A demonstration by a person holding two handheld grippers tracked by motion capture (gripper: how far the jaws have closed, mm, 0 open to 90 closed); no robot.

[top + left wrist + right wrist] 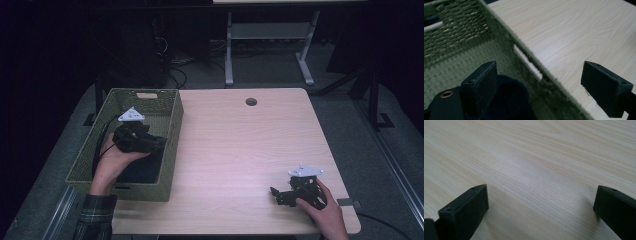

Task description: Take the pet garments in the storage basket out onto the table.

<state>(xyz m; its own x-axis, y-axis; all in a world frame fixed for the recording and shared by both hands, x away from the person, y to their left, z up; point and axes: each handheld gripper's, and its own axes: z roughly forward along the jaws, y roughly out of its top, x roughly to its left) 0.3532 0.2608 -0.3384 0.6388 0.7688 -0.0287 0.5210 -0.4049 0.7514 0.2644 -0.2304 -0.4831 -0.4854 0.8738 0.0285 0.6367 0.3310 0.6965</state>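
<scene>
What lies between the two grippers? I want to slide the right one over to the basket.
In the high view, bare wooden table and the basket's near wall separate the left gripper from the right gripper.

The bench (240,150) has a pale wood-grain top, smooth with a soft sheen. The basket (172,135) at its left edge is woven olive-green fibre, coarse and matt. Inside it lies a dark navy cloth item (509,100), soft and dull, with a brass-coloured metal eyelet (446,94). The tongs' jaws look like matt black plastic, slightly scuffed.
</scene>
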